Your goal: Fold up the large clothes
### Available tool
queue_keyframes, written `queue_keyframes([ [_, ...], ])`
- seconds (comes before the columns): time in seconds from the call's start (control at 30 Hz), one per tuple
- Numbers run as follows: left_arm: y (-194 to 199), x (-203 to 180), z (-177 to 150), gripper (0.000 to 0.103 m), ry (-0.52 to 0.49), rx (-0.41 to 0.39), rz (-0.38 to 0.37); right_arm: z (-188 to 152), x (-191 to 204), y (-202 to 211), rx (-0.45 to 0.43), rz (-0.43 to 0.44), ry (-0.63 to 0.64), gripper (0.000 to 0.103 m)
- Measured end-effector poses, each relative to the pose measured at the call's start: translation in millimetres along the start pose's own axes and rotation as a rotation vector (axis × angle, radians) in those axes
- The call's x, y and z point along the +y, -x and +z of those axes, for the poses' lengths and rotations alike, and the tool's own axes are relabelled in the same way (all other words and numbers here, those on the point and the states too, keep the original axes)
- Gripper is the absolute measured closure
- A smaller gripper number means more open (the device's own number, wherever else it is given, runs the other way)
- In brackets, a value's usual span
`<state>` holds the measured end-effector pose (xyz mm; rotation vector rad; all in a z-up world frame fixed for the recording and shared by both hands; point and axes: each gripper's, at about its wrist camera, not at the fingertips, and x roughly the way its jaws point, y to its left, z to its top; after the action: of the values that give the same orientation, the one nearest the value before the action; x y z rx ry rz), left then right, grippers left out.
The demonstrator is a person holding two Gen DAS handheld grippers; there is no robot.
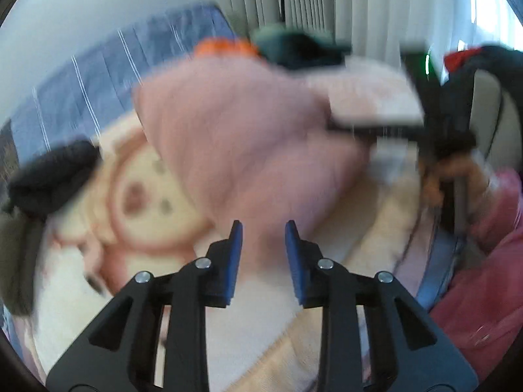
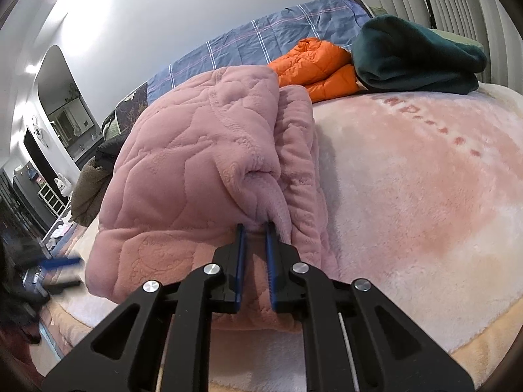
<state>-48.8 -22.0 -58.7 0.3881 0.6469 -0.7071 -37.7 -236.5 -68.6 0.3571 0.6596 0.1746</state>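
A pink quilted fleece garment lies bunched and partly folded on the bed. My right gripper is shut on a thick fold of it at its near edge. In the blurred left wrist view the same pink garment fills the middle. My left gripper is open and empty just in front of its near edge. The right gripper shows there at the right, dark and blurred, at the garment's far side.
A pink and cream plush blanket covers the bed. An orange puffer jacket and a dark green fleece lie at the back. A blue plaid duvet lies along the wall. A dark garment lies left. A mirror and shelves stand at far left.
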Motion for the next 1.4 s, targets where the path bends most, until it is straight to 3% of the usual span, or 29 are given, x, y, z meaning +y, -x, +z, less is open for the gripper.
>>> queue_keyframes([
  [0.13, 4, 35, 61, 0.075, 0.071, -0.156, 0.058, 0, 2, 0, -0.004, -0.011, 0.014, 0.092],
  [0.2, -11, 49, 88, 0.075, 0.081, -0.19, 0.075, 0, 1, -1, -0.004, -0.009, 0.01, 0.092],
  [0.3, -51, 72, 122, 0.075, 0.128, -0.196, 0.088, -1, 3, -1, -0.008, -0.017, 0.015, 0.092],
  [0.33, -81, 80, 125, 0.075, 0.13, -0.136, 0.119, -2, 3, -1, -0.009, -0.021, 0.02, 0.092],
  [0.37, -111, 86, 121, 0.074, 0.139, -0.046, 0.119, -2, 5, -1, -0.012, -0.015, 0.029, 0.092],
  [0.43, -166, 96, 101, 0.076, 0.174, 0.05, 0.144, 1, 10, -1, -0.01, 0.008, 0.054, 0.092],
  [0.5, -164, 104, 98, 0.077, 0.272, 0.013, 0.093, 6, 16, 1, 0.016, -0.01, 0.083, 0.091],
  [0.6, -153, 94, 104, 0.079, 0.212, 0.015, 0.118, 27, 17, 14, 0.072, 0.081, 0.062, 0.086],
  [0.67, -150, 92, 105, 0.08, 0.207, 0.014, 0.133, 51, 19, 31, 0.031, 0.137, 0.049, 0.086],
  [0.77, -148, 98, 103, 0.08, 0.254, -0.002, 0.098, 95, 35, 41, -0.068, 0.185, 0.094, 0.086],
  [0.83, -147, 103, 102, 0.08, 0.274, -0.013, 0.093, 121, 51, 26, -0.1, 0.176, 0.139, 0.086],
  [0.9, -151, 108, 101, 0.08, 0.265, -0.018, 0.104, 136, 63, -6, -0.066, 0.184, 0.153, 0.086],
  [0.93, -151, 107, 101, 0.08, 0.258, -0.021, 0.109, 136, 65, -27, -0.029, 0.146, 0.166, 0.086],
  [1.0, -152, 110, 101, 0.079, 0.256, -0.031, 0.103, 121, 51, -83, 0.072, -0.064, 0.192, 0.086],
  [1.07, -145, 120, 96, 0.076, 0.284, -0.079, 0.061, 99, 26, -113, 0.072, -0.057, 0.142, 0.086],
  [1.17, -130, 143, 86, 0.073, 0.376, -0.132, -0.059, 101, 22, -93, 0.042, -0.008, 0.092, 0.086],
  [1.2, -126, 148, 84, 0.068, 0.402, -0.14, -0.047, 99, 27, -91, 0.031, -0.038, 0.129, 0.086],
  [1.27, -115, 165, 80, 0.071, 0.469, -0.158, 0.016, 95, 30, -92, 0.018, -0.074, 0.166, 0.086],
  [1.33, -114, 177, 76, 0.073, 0.508, -0.163, -0.021, 97, 30, -92, 0.023, -0.067, 0.159, 0.085],
  [1.4, -131, 178, 70, 0.073, 0.503, -0.103, -0.045, 97, 27, -92, 0.023, -0.054, 0.146, 0.085],
])
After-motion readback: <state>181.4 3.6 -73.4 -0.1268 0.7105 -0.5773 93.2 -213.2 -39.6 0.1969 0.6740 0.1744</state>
